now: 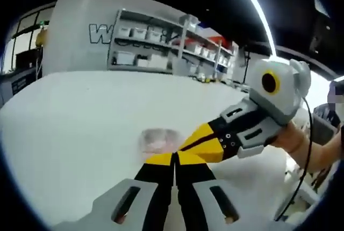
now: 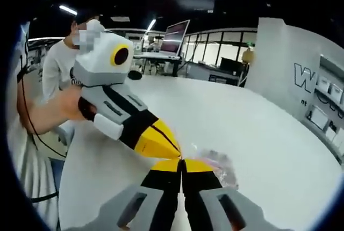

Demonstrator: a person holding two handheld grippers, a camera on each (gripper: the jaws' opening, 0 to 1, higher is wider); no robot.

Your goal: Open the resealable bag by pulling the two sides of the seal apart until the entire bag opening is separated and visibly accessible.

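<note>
Bright overhead strip lights (image 1: pixel 252 5), glare on white table (image 1: pixel 75 123), soft blur, fisheye-curved edges

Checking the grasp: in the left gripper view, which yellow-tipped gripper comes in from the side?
The right gripper, reaching in from the right to meet the left gripper at the resealable bag; the left's jaws rise from the bottom.

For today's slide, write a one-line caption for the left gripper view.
Both grippers, left and right, meet shut-tipped at the near edge of a clear resealable bag on a white table.

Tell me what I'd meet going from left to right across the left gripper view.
Shelves at the back, then the bag on the white table, then the right tool reaching in, then the hand holding it.
</note>
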